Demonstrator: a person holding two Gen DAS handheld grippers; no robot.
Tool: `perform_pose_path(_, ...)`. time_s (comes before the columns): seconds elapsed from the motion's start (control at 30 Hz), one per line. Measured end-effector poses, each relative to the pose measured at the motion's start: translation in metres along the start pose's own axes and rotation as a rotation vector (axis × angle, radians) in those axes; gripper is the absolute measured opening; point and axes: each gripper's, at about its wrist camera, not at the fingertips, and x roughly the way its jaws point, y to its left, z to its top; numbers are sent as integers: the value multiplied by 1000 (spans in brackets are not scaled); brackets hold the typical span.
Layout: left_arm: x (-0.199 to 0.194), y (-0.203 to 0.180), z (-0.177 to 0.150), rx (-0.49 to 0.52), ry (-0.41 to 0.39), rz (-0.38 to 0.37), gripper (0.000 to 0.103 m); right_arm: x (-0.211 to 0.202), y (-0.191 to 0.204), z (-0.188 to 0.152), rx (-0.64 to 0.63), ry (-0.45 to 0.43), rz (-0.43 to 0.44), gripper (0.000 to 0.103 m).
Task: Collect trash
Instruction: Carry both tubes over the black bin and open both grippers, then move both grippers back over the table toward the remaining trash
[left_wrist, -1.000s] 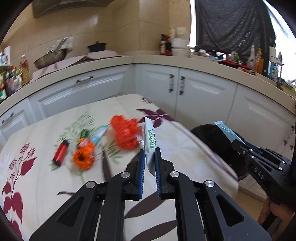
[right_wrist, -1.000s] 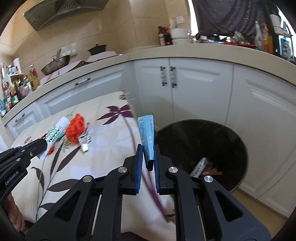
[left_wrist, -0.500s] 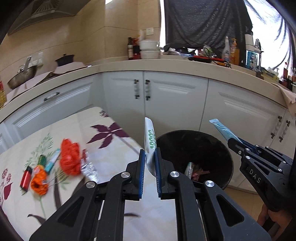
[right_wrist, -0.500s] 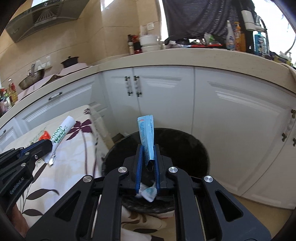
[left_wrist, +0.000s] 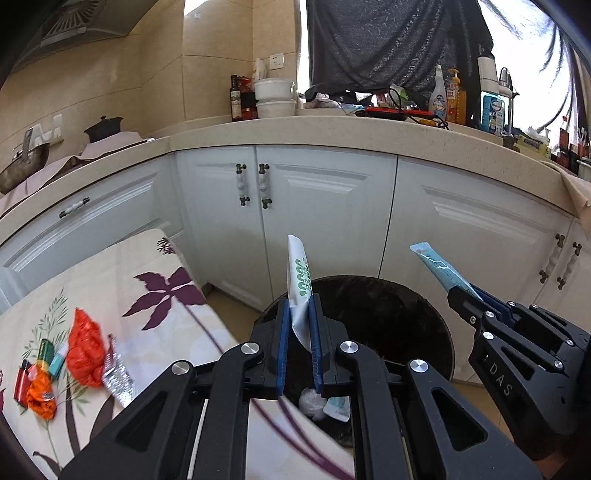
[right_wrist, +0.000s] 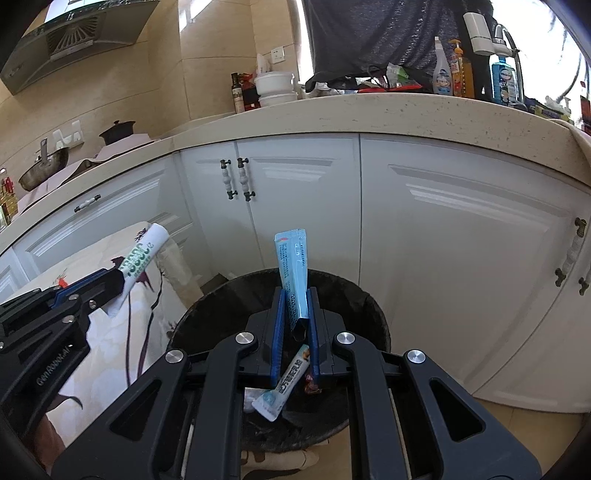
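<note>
My left gripper (left_wrist: 299, 347) is shut on a white sachet with green print (left_wrist: 300, 280), held upright at the near rim of the black trash bin (left_wrist: 417, 314). My right gripper (right_wrist: 294, 328) is shut on a light blue sachet (right_wrist: 293, 266), held over the bin (right_wrist: 354, 295). The bin holds a few wrappers (right_wrist: 284, 384). In the left wrist view the right gripper (left_wrist: 458, 295) and its blue sachet (left_wrist: 439, 267) show at the right. In the right wrist view the left gripper (right_wrist: 114, 282) and its white sachet (right_wrist: 142, 254) show at the left.
The table with a floral cloth (left_wrist: 155, 295) carries red crumpled wrappers (left_wrist: 85, 354), a foil piece (left_wrist: 117, 378), a red lighter (left_wrist: 21, 380) and other small trash. White kitchen cabinets (left_wrist: 325, 214) stand close behind the bin, under a cluttered counter (left_wrist: 332, 125).
Both grippers have swung right from the table to the bin, still gripping their sachets. The bin is now closer and more below them.
</note>
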Motion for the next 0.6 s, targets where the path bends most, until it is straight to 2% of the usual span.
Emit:
perform_pose_path(0.1,13,-8,2,18,18,-3,12,7,-4,1,9,1,-6,17)
perform_pose_path(0.17,19,-11,1,27,23,9,13,14,-9,2,24,9,-13,31)
perform_pose_path(0.3,29,-15,-2,35,54,10,27,20,-16,1,44,20,-27,31)
perform_pose_path(0.4,27,-13,-3,26,50,13,38,18,-17,1,44,18,-33,31)
perform_pose_path(0.6,17,-2,-2,7,37,27,49,15,-14,1,44,18,-33,33)
